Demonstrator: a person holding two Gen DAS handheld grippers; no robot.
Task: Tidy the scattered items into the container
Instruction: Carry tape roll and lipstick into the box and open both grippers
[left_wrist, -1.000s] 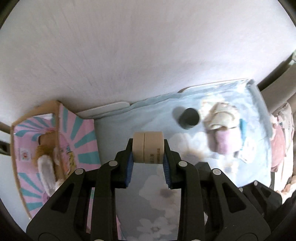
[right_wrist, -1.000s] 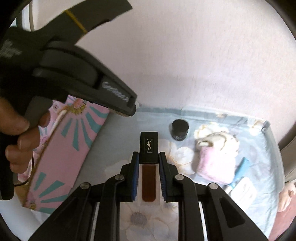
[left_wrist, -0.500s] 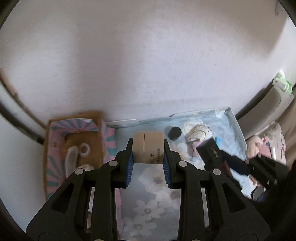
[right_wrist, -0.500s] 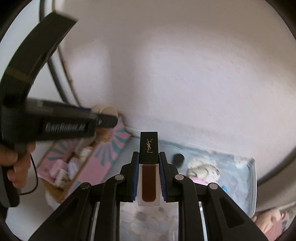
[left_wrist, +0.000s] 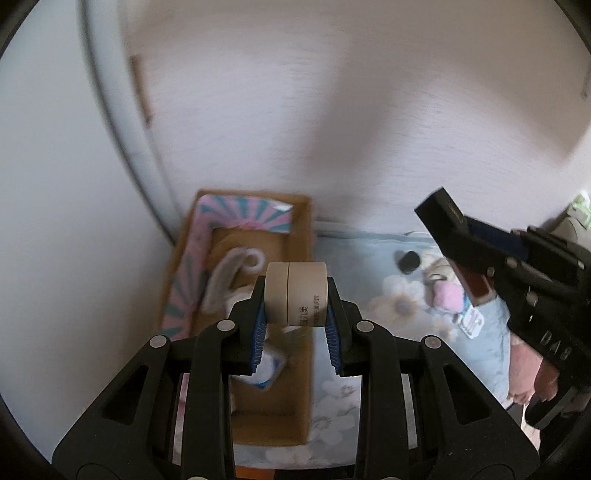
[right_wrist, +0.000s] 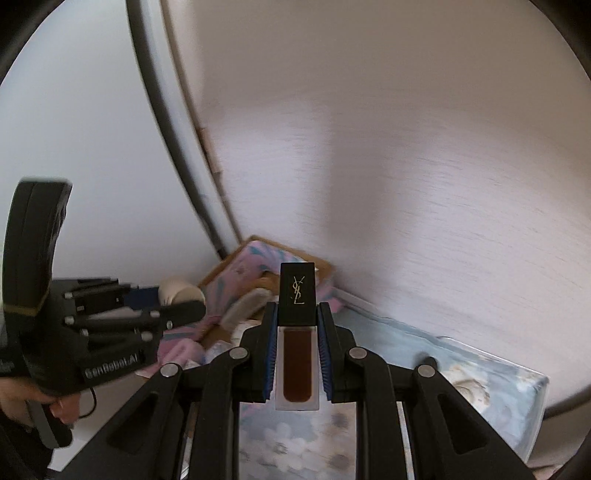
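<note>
My left gripper (left_wrist: 295, 312) is shut on a beige round jar (left_wrist: 296, 293), held in the air above the open cardboard box (left_wrist: 299, 236) with the pink and teal striped lining. The box holds a plush toy (left_wrist: 231, 275) and a small blue-white packet (left_wrist: 271, 369). My right gripper (right_wrist: 297, 321) is shut on a lip gloss tube (right_wrist: 297, 365) with a black cap, raised over the bed and facing the box (right_wrist: 251, 266). In the right wrist view the left gripper (right_wrist: 162, 306) with the jar (right_wrist: 181, 291) shows at left. The right gripper (left_wrist: 476, 251) appears at right in the left wrist view.
A floral blue sheet (left_wrist: 362, 258) covers the bed. On it lie a small black jar (left_wrist: 408, 261), a pink and cream pouch (left_wrist: 445, 291) and a white packet (left_wrist: 471, 322). A pale wall (left_wrist: 332, 129) stands behind. A person's hand (right_wrist: 55, 402) holds the left gripper's handle.
Both grippers have risen and swung left toward the box, each keeping its item. The box now lies under the left gripper, and the bed items look smaller and farther right.
</note>
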